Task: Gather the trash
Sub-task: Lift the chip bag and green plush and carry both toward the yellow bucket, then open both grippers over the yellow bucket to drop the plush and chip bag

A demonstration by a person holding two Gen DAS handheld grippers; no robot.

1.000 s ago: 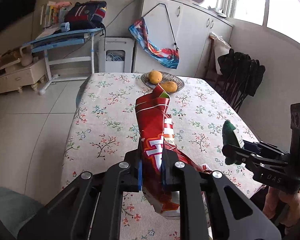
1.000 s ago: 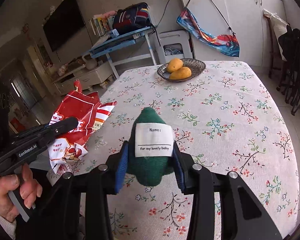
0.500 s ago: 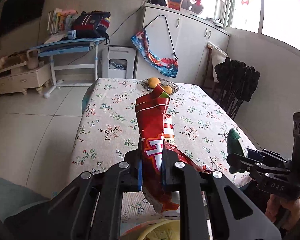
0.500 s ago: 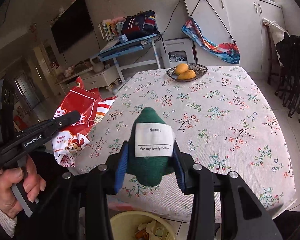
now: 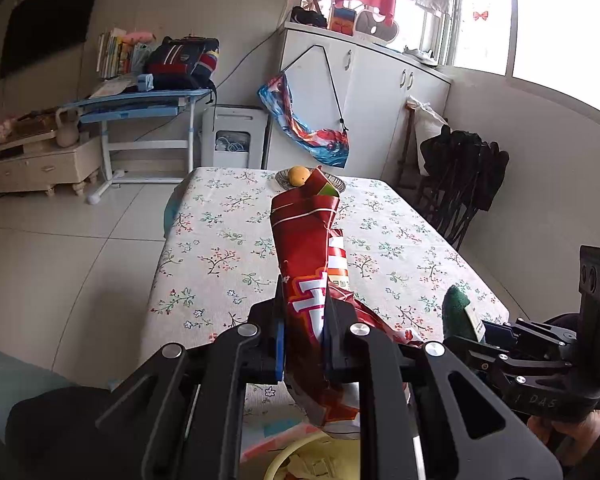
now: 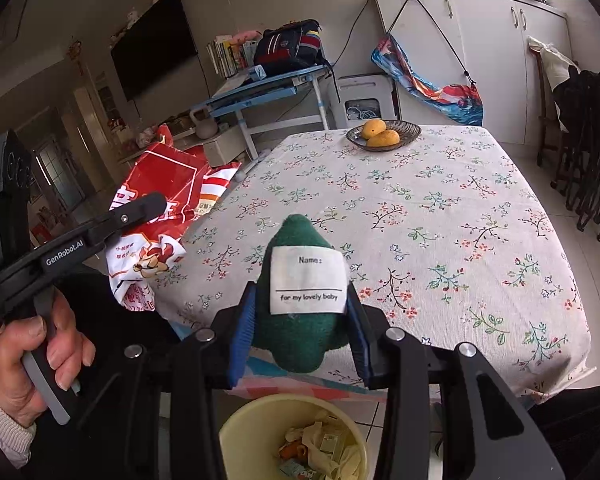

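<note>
Below right gripper: yellow bin, mouth open upward, partly filled with scraps; nothing between the held green plush and the rim.
Ahead: table edge, cloth bare up to fruit bowl at the far end.
Left: left gripper with red snack bag, close alongside.
Right: folded chairs, well apart; open floor between.

light: daylight from window, upper right, blown out | left side dimmer | focus: sharp | edges: fisheye-curved, dark corners
</note>
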